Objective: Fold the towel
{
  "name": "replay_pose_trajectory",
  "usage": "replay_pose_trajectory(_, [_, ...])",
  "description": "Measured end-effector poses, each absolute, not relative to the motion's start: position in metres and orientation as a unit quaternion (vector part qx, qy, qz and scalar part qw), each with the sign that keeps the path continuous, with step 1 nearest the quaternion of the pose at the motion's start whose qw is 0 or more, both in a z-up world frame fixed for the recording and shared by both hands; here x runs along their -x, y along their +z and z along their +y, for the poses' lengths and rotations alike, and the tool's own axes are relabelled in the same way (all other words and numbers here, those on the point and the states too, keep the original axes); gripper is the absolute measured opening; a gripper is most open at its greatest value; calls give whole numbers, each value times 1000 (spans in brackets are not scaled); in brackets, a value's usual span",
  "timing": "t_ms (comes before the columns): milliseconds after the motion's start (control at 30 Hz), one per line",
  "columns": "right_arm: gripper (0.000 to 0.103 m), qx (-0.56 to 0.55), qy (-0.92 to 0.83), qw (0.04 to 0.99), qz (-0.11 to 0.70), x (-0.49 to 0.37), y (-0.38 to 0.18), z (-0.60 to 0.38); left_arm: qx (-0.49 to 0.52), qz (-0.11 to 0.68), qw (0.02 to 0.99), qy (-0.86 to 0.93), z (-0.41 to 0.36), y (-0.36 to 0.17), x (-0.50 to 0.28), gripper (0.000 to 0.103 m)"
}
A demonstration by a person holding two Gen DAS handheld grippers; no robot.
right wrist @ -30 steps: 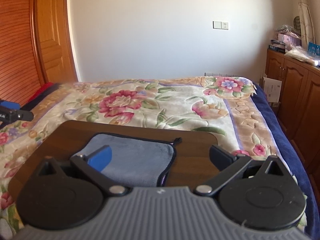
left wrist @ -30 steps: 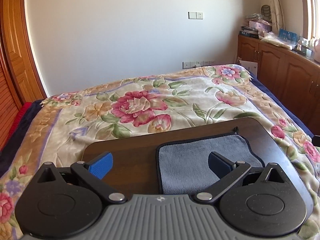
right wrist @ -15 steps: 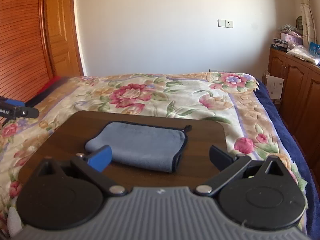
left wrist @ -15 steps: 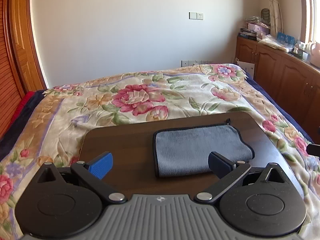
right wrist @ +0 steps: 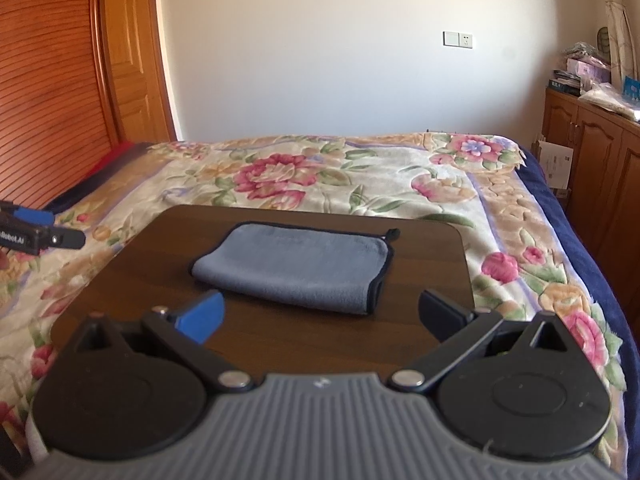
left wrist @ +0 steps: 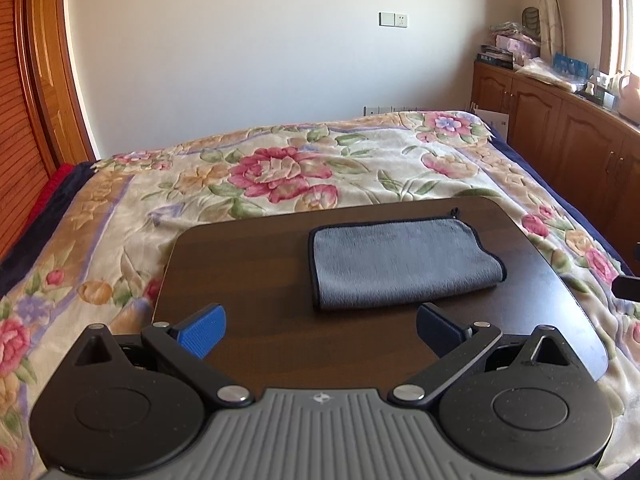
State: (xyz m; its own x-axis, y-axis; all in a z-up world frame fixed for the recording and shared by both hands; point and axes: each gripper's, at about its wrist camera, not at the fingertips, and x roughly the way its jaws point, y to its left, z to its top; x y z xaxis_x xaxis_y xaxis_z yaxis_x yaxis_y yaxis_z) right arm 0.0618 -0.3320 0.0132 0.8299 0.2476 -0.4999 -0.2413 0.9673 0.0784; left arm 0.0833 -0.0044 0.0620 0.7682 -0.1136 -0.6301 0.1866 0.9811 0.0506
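Note:
A grey towel point(left wrist: 400, 260) with a dark hem lies folded flat on a dark wooden tray table point(left wrist: 240, 280) on the bed. It also shows in the right wrist view point(right wrist: 296, 268). My left gripper point(left wrist: 320, 332) is open and empty, held back from the towel's near edge. My right gripper point(right wrist: 320, 316) is open and empty, just short of the towel's near edge. The left gripper's tip point(right wrist: 36, 232) shows at the far left of the right wrist view.
The tray table point(right wrist: 120, 280) sits on a floral bedspread point(left wrist: 280, 168). Wooden cabinets point(left wrist: 560, 128) with clutter on top stand along the right. A wooden door point(right wrist: 60, 80) is at the left. A white wall is behind the bed.
Both grippers have pulled back and up from the towel. The towel now lies wholly in front of the fingers instead of under them.

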Motion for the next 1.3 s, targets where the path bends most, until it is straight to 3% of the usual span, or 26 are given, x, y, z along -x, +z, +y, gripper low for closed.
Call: replay_pose_trajectory(1300, [103,-33,95,953,285,-31,-31,-321,-52,360,930,-49,-8,-8,-25,99])
